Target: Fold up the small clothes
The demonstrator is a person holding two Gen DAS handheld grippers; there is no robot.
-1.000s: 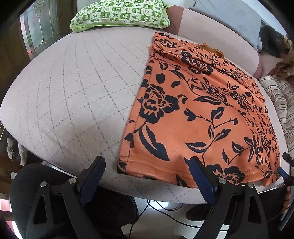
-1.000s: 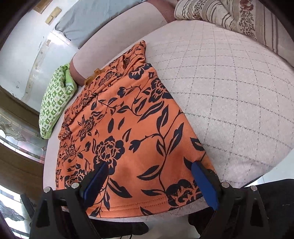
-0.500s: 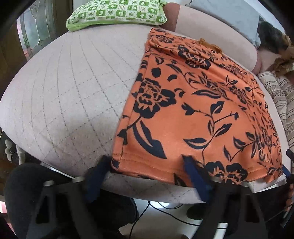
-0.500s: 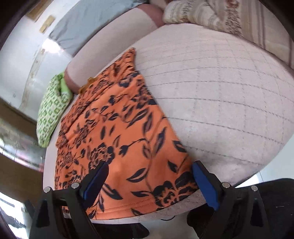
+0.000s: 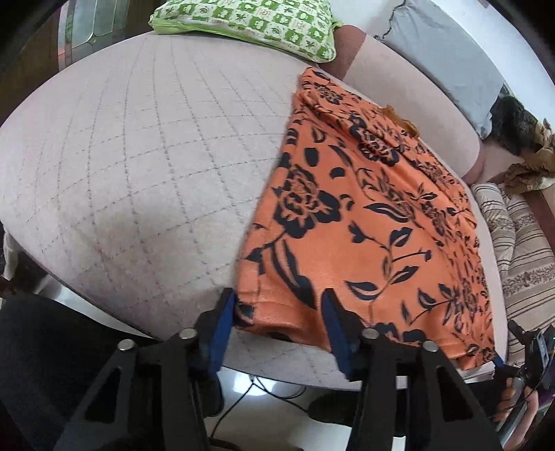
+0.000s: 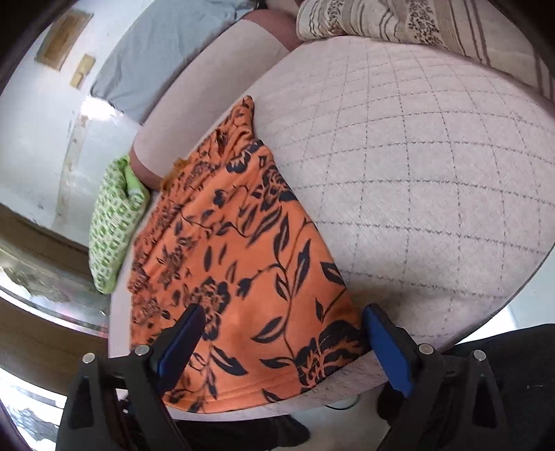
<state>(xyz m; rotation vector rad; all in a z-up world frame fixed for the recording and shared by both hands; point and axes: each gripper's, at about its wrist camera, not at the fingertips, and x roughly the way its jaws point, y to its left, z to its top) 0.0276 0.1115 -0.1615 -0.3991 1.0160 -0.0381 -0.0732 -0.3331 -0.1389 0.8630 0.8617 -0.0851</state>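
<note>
An orange garment with a dark floral print [image 5: 374, 222] lies flat on a quilted pink cushion [image 5: 138, 145], its hem at the near edge. My left gripper [image 5: 279, 324] is open, its blue pads astride the hem's near left corner. In the right wrist view the garment [image 6: 242, 260] fills the centre-left. My right gripper [image 6: 281, 347] is open wide, its blue pads either side of the hem's near right corner. Neither gripper is closed on the cloth.
A green patterned pillow [image 5: 249, 24] lies at the back left. A grey cushion [image 5: 440, 52] leans behind the backrest. Striped cushions [image 6: 399, 17] lie at the right. Cables lie on the floor [image 5: 277, 392] below the cushion's front edge.
Both grippers moved forward to the hem. The left gripper's jaws have narrowed around the near left corner. The right gripper has swung toward the near right corner and stays wide open.
</note>
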